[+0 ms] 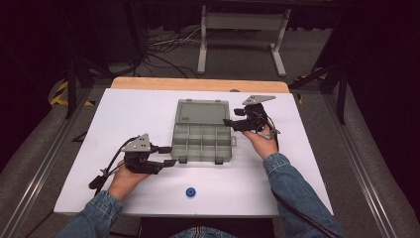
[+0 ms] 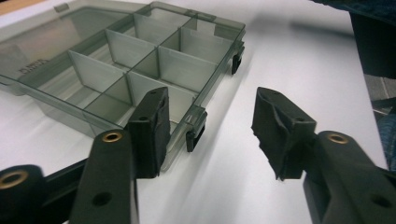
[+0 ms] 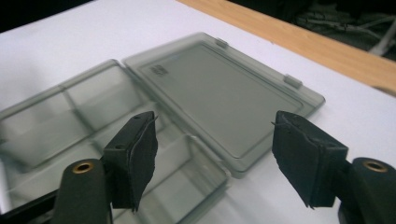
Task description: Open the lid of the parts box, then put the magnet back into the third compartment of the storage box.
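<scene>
A grey see-through organizer box (image 1: 203,143) lies open in the middle of the white table, its compartments empty as far as I can see. Its lid (image 1: 200,111) is folded flat toward the far side. My left gripper (image 1: 167,155) rests low at the box's near left corner, open. In the left gripper view its jaws (image 2: 211,102) stand apart, with a black latch (image 2: 196,134) and the box's front wall (image 2: 121,60) just ahead. My right gripper (image 1: 232,118) hovers at the box's right side, open. The right gripper view shows its pads (image 3: 215,122) wide apart above the lid (image 3: 224,98) and the tray (image 3: 93,116).
A small blue disc (image 1: 190,192) lies near the table's front edge. A wooden strip (image 1: 198,84) borders the white top (image 1: 124,114) at the far side. Beyond it stands a white metal frame (image 1: 242,22) with cables on the floor.
</scene>
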Action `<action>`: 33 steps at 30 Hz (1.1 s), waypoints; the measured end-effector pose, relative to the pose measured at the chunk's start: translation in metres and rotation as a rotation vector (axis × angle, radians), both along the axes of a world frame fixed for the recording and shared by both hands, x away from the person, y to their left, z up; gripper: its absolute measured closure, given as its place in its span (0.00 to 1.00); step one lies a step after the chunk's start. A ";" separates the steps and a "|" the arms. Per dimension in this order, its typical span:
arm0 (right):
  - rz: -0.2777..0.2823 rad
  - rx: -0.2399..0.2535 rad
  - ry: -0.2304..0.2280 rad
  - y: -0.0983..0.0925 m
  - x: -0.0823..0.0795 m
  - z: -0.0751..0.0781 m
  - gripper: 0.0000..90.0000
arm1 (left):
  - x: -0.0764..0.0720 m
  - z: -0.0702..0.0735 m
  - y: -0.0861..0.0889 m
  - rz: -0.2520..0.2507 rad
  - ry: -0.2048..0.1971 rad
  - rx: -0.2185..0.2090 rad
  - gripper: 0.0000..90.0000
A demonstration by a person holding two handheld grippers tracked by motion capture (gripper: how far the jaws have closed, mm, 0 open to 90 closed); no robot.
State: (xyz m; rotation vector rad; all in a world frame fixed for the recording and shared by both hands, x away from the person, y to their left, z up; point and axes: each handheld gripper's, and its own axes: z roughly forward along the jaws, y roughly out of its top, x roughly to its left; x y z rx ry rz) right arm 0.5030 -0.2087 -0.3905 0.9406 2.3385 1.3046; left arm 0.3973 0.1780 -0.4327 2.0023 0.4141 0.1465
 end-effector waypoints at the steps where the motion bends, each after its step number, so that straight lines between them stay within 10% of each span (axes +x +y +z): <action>1: 0.013 0.004 -0.013 0.001 -0.006 0.004 0.33 | -0.002 0.001 0.002 0.003 0.000 -0.002 0.50; 23: 0.214 0.136 -0.066 0.019 -0.086 0.036 0.13 | -0.029 0.009 0.040 0.065 -0.024 0.002 0.40; 33: 0.306 -0.039 -0.018 0.044 -0.101 0.047 0.01 | -0.028 0.009 0.044 0.072 -0.024 -0.014 0.39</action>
